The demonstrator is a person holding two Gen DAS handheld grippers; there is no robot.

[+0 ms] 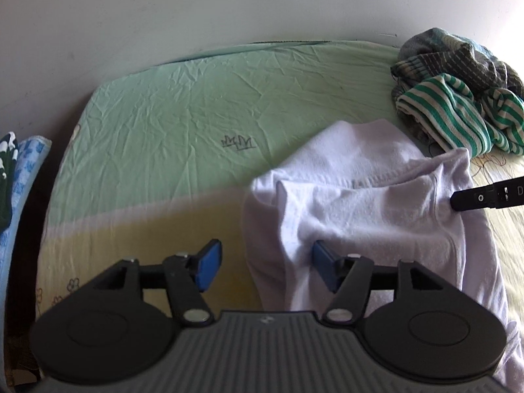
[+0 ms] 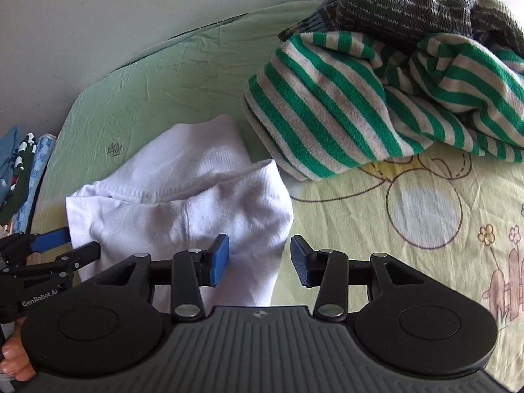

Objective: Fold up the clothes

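Green-and-yellow bedsheet [image 1: 157, 124] carries a partly folded white garment [image 1: 360, 203], with a striped clothes pile [image 2: 376, 98] just beyond it. Left gripper [image 1: 267, 267] straddles the garment's left edge, right gripper [image 2: 258, 260] its right edge; both spread, pinching nothing.

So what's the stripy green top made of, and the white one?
The green-and-white striped top looks like soft fleece or terry knit: its surface is fuzzy and matte. The white garment looks like cotton jersey, matte with a fine nap and a stitched seam. Neither can be told for certain by sight.
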